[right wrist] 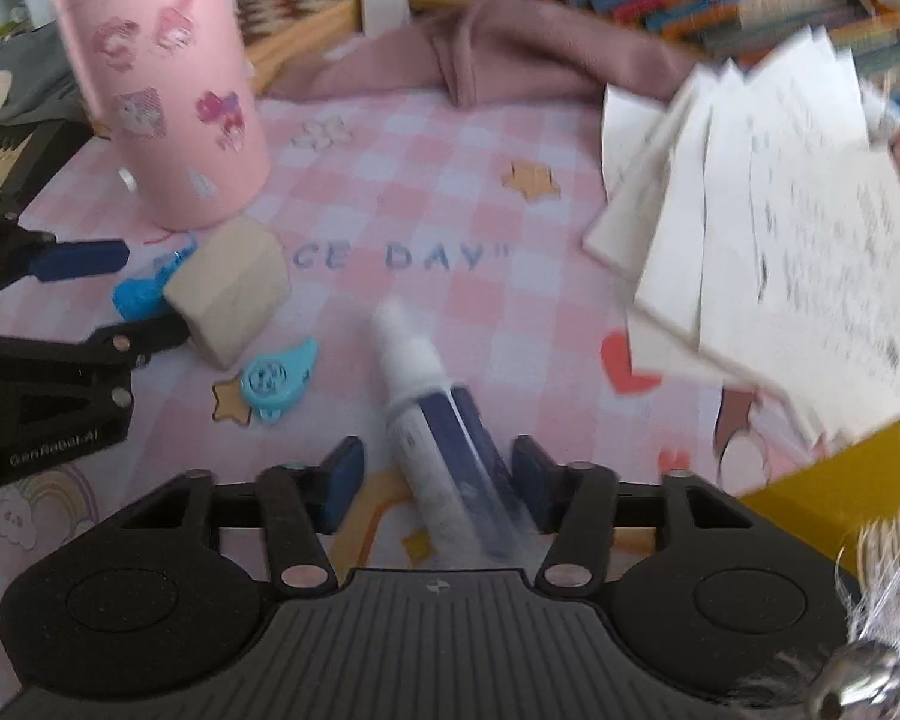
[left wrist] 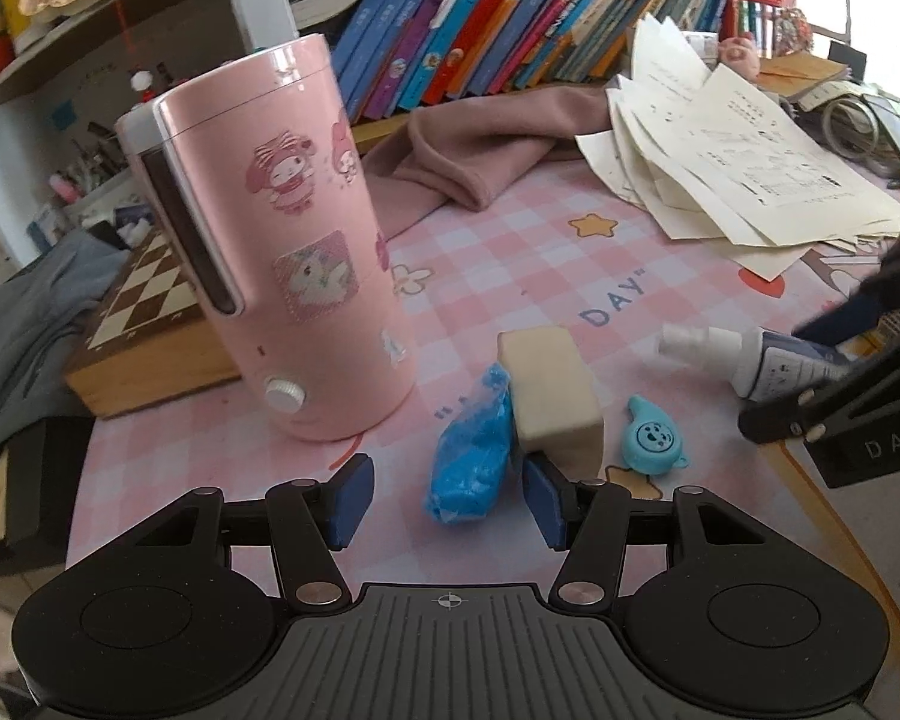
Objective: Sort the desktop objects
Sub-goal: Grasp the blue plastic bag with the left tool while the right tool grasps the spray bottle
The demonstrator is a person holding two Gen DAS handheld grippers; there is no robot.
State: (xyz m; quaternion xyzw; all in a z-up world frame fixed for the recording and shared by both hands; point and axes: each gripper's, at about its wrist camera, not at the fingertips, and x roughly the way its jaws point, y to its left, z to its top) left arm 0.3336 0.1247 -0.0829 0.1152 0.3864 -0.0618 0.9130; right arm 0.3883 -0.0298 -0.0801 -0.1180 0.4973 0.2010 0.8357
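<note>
The table (left wrist: 510,252) wears a pink checked mat. A tall pink canister (left wrist: 270,240) stands upright at its left, loose papers (left wrist: 738,168) lie at the right. In the middle a beige block (left wrist: 555,396) touches a blue bag (left wrist: 471,462). The left gripper (left wrist: 447,501) is apart around that bag, pads not pressing. The right gripper (right wrist: 438,489) is apart around a spray bottle (right wrist: 426,420) lying flat. A blue whistle (left wrist: 651,438) lies between.

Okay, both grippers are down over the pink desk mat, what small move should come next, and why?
Probably close the right gripper on the spray bottle: it lies between the pads with gaps still showing. The left gripper straddles the blue bag, also ungripped.
</note>
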